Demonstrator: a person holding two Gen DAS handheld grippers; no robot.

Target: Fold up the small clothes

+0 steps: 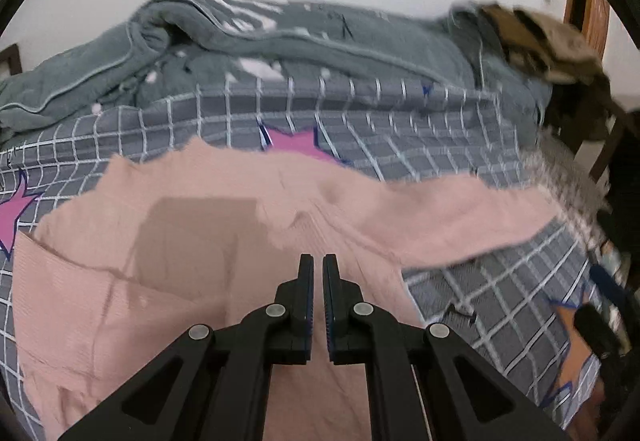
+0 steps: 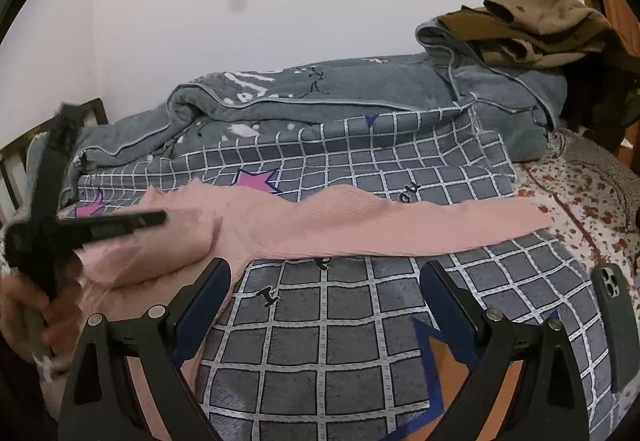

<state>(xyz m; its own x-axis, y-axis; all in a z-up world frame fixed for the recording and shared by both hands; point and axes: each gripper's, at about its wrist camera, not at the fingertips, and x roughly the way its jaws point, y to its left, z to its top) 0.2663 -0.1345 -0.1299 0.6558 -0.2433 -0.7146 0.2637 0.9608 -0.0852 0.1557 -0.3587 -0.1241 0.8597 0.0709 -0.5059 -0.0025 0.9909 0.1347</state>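
Note:
A small pink ribbed garment (image 1: 192, 241) lies on a grey checked bedspread (image 1: 400, 121); one long sleeve (image 2: 400, 229) stretches out to the right. My left gripper (image 1: 318, 261) is above the garment's body with its jaws nearly together and nothing visibly between them. In the right wrist view the left gripper (image 2: 160, 219) shows blurred over the garment's left part. My right gripper (image 2: 324, 273) is open and empty above the bedspread, just in front of the sleeve.
A rumpled grey blanket (image 2: 320, 97) lies along the wall at the back, with brown clothes (image 2: 532, 29) piled at the right. A phone in a dark case (image 2: 614, 321) lies at the right on the bedspread. A floral sheet (image 2: 580, 193) shows at the right edge.

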